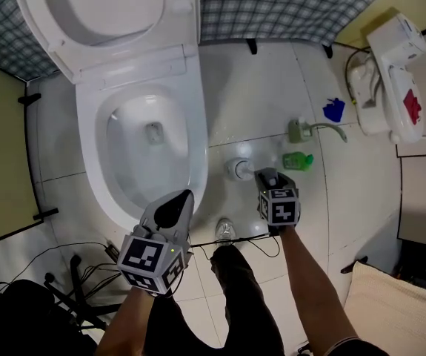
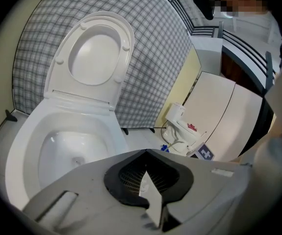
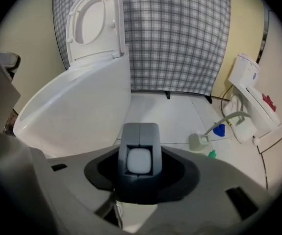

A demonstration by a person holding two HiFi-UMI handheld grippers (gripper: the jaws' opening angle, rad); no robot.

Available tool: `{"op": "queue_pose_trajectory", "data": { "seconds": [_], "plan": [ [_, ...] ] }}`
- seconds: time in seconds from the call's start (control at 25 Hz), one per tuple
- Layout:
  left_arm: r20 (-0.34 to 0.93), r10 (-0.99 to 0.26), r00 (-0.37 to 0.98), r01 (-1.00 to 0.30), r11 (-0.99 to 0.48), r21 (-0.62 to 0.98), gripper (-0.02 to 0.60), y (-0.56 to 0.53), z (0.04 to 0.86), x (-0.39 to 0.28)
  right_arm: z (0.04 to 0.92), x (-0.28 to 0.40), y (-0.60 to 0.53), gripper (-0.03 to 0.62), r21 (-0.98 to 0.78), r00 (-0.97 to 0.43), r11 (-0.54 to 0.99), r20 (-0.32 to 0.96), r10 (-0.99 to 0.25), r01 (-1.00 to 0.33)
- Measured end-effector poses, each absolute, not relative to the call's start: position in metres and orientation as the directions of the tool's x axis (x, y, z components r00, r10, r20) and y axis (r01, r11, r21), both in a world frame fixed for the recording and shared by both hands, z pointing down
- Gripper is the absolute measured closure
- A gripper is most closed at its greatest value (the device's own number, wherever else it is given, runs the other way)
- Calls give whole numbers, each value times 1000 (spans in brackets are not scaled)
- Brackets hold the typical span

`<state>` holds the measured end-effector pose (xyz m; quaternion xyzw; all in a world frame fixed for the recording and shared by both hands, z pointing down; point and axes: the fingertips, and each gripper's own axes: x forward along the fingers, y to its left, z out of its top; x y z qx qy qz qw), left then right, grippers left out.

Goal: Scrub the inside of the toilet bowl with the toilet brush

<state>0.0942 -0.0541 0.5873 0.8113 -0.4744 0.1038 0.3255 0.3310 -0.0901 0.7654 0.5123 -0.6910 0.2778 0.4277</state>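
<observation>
Two grippers in head view. The right gripper hangs nose-down just beside the toilet brush, which stands on the floor against the right flank of the toilet. The left gripper sits over the toilet's front rim. Count: one toilet, one brush, two bottles, a green bottle and a spray bottle.

Left gripper view: jaws drawn together, empty; bowl ahead.

Right gripper view: jaws parted, nothing gripped; brush not seen. Judgement: centre the brush's handle between the jaws, close firmly, and lift straight up before swinging over the rim.
</observation>
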Motion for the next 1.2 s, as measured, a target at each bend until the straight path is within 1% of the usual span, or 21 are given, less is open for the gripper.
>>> {"op": "queue_pose_trajectory", "data": {
  "seconds": [0.32,0.44,0.52,0.64,0.76,0.88,1.04,1.2],
  "plan": [
    [458,-713,531,-835,-348,426,571,-60,584,86,800,332,-87,394,61,-72,290,902,-426,-955],
    [457,-713,531,-837,-357,415,571,-60,578,79,799,332,-88,390,79,-46,265,899,-435,-961],
    [453,-716,531,-838,-364,406,572,-60,569,73,792,330,-89,339,79,-41,245,893,-449,-966],
    [447,-723,527,-841,-370,394,571,-61,549,65,767,332,-87,339,92,-23,222,884,-467,-971],
    [437,-730,525,-843,-378,382,571,-61,517,58,713,330,-86,339,91,-33,209,853,-522,-974],
    [411,-742,530,-841,-399,365,572,-64,472,52,627,315,-94,339,85,-96,256,779,-620,-963],
    [322,-791,521,-847,-432,309,571,-89,395,35,494,276,-131,339,76,-229,341,604,-763,-937],
    [273,-811,518,-850,-450,274,572,-83,324,26,375,237,-132,339,35,-329,388,462,-824,-921]
  ]
}}
